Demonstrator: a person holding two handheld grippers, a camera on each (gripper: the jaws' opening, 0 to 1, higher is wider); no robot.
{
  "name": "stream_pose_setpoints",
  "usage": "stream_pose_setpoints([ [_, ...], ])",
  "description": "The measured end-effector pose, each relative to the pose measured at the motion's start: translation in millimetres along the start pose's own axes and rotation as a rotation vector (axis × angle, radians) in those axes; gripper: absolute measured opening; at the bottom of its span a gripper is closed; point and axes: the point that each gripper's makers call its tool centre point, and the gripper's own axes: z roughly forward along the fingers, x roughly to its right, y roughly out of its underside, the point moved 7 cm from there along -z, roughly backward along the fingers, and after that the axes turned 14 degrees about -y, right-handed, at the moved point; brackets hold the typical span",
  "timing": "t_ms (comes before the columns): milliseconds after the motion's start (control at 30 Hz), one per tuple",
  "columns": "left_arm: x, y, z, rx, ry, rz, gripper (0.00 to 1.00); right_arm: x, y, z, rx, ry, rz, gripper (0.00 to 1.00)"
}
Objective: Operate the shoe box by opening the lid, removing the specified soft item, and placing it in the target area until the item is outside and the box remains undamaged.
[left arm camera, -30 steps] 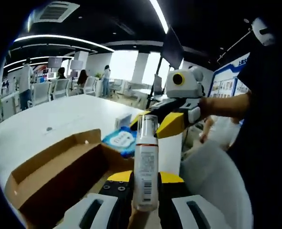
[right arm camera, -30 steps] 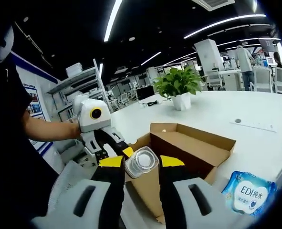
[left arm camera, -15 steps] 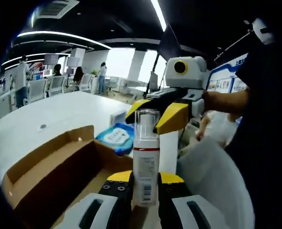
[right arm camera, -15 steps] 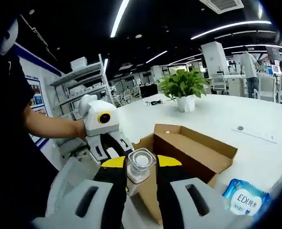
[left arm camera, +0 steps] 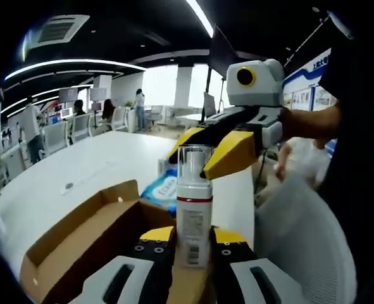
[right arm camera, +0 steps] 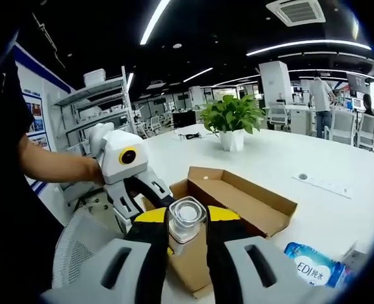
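Your foam bottle (left arm camera: 193,209) hides part of the wipes pack (left arm camera: 163,188) behind it; bottle label print is too small to read. Shoe box (right arm camera: 237,202) interior is hidden from you in both views.

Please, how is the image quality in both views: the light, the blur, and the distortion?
Left gripper view: bright windows wash out the background; the bottle and cardboard box stay fairly sharp. Right gripper view: ceiling strip lights glare, fisheye bends the white table edge, and the wipes pack looks stretched near the rim.
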Motion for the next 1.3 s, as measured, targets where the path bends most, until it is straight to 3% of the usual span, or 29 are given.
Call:
stream_pose_setpoints([
  [400, -13.1, -5.2, -7.8, 0.014, -0.068, 0.037, 0.42, 15.7, -8.3, -19.2, 0.02, 0.056, -0.004, 0.19],
  [767, -29.5, 0.9, -26.5, 0.01, -0.153, 0.005, 0.56, 39.4, -20.8, -49.9, 0.017, 0.127, -0.047, 0.19],
  [1300, -49.1, 14.7, -63.3, -0.042, -0.286, -0.028, 0.8, 77.4, -25.3, -71.7, -0.041, 0.162, -0.115, 0.19],
])
